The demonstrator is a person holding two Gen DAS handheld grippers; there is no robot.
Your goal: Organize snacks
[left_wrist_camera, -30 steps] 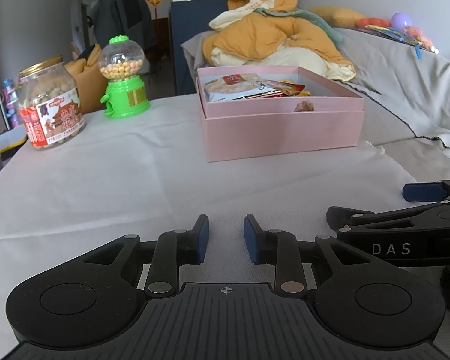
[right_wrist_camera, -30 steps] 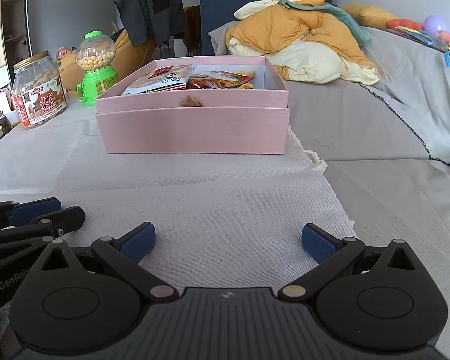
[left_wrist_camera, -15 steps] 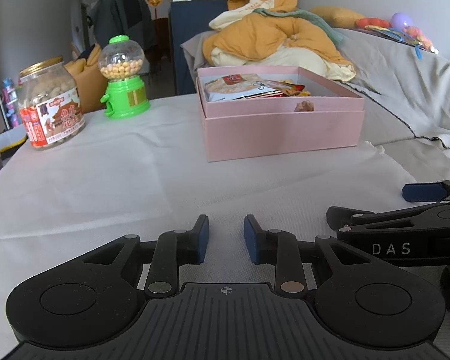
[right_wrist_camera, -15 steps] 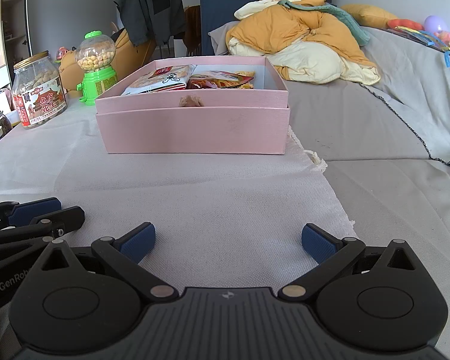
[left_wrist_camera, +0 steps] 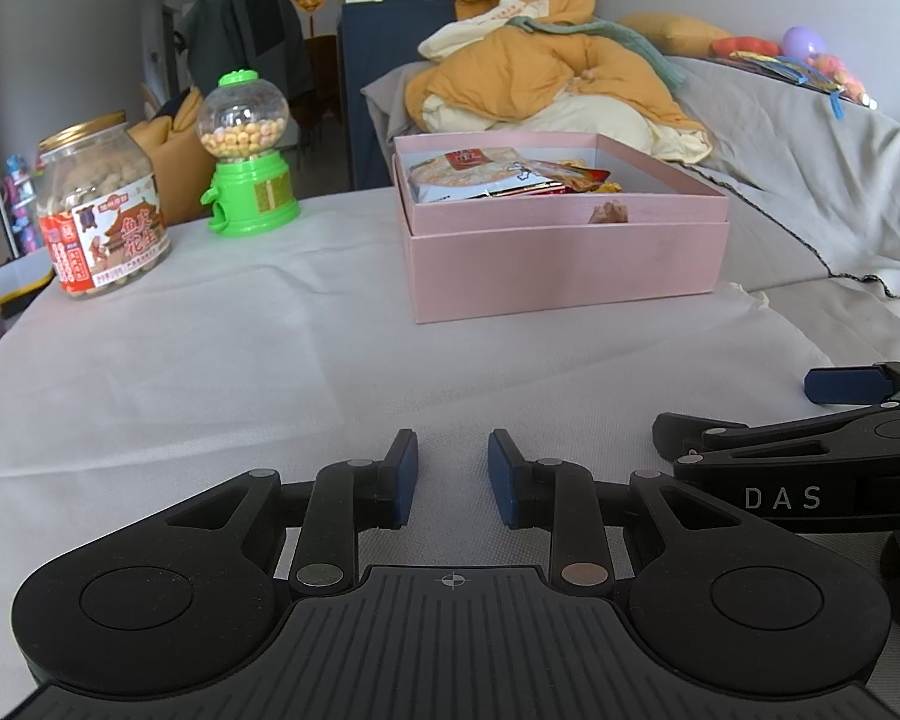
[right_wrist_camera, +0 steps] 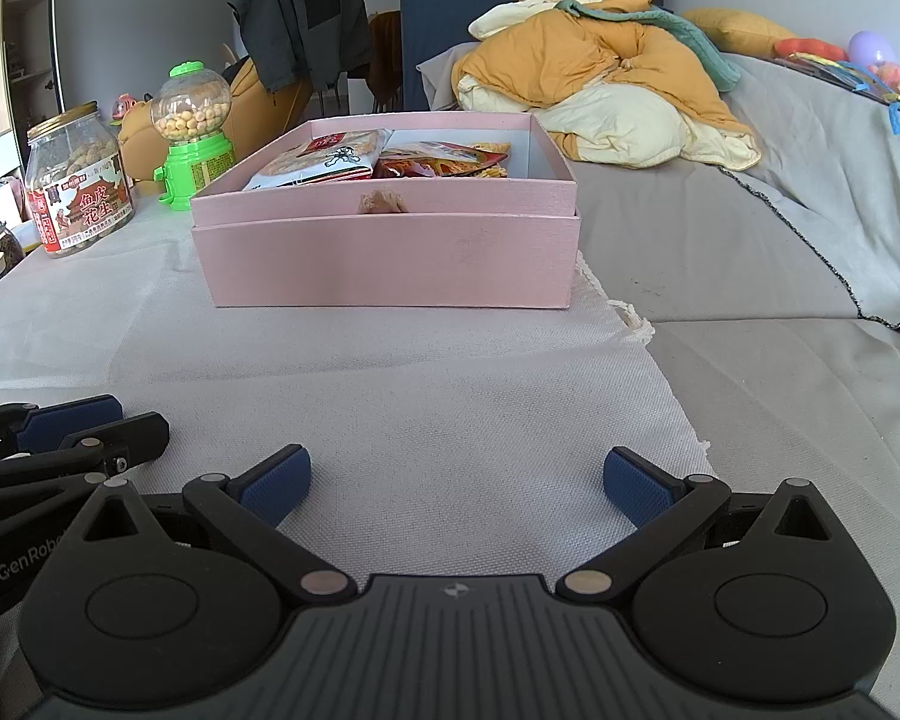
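A pink box [left_wrist_camera: 564, 264] [right_wrist_camera: 390, 264] stands on the white cloth and holds a white rice-cracker bag [left_wrist_camera: 468, 171] [right_wrist_camera: 318, 159] and a red snack bag [left_wrist_camera: 570, 177] [right_wrist_camera: 444, 159]. My left gripper [left_wrist_camera: 453, 477] rests low on the cloth in front of the box, its jaws nearly closed with a small gap, empty. My right gripper [right_wrist_camera: 456, 486] lies beside it to the right, open wide and empty. Each gripper shows at the edge of the other's view.
A peanut jar [left_wrist_camera: 99, 204] [right_wrist_camera: 78, 180] and a green gumball dispenser [left_wrist_camera: 246, 156] [right_wrist_camera: 192, 138] stand at the left. A pile of orange and cream bedding [left_wrist_camera: 546, 84] [right_wrist_camera: 600, 72] lies behind the box. A grey sofa cover [right_wrist_camera: 780, 276] is at right.
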